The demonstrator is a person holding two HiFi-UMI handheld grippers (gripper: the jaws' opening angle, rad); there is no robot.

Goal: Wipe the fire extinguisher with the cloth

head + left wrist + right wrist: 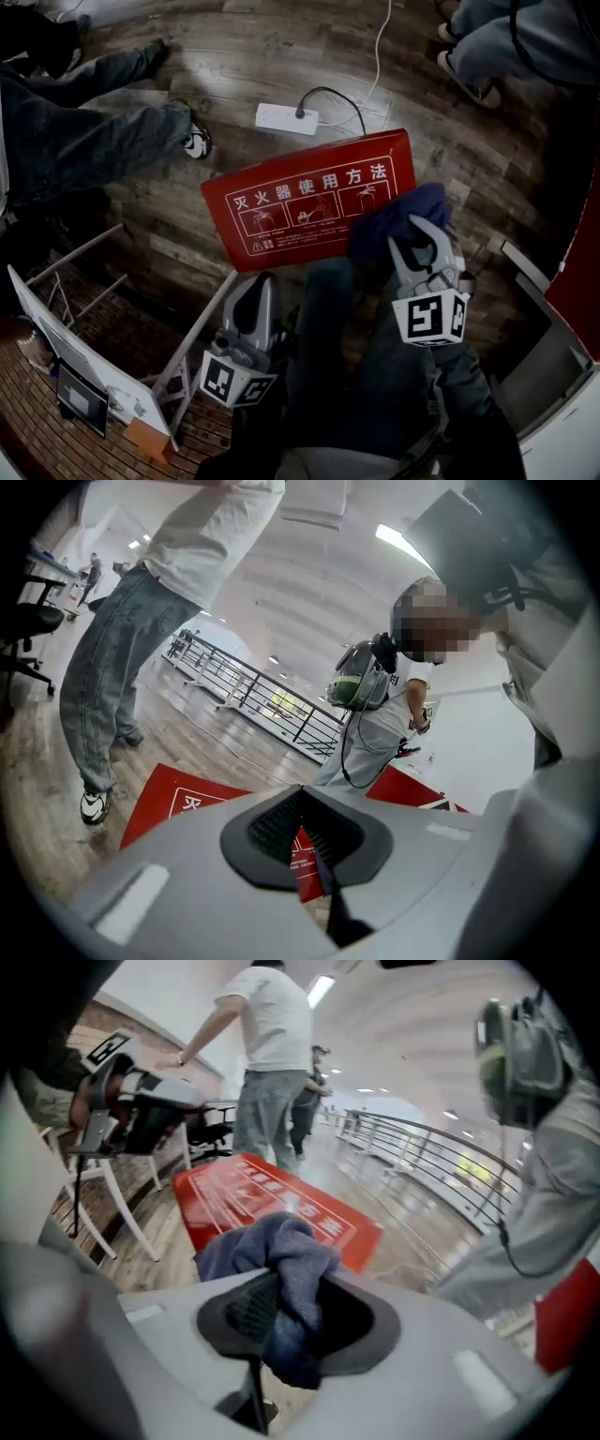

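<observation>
My right claw [422, 236] is clamped on the bunched blue cloth [398, 223], at the near right corner of the red fire extinguisher box [309, 202] lying flat on the wooden floor [169, 225]; I cannot tell whether they touch. My left claw [255, 292] is drawn together on nothing, just short of the box's near edge. A power strip [286, 117] lies beyond; bystanders' legs [84, 122] crowd the far left. My own legs hide the near floor.

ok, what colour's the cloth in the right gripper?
Dark blue cloth, clearest in the right gripper view.
</observation>
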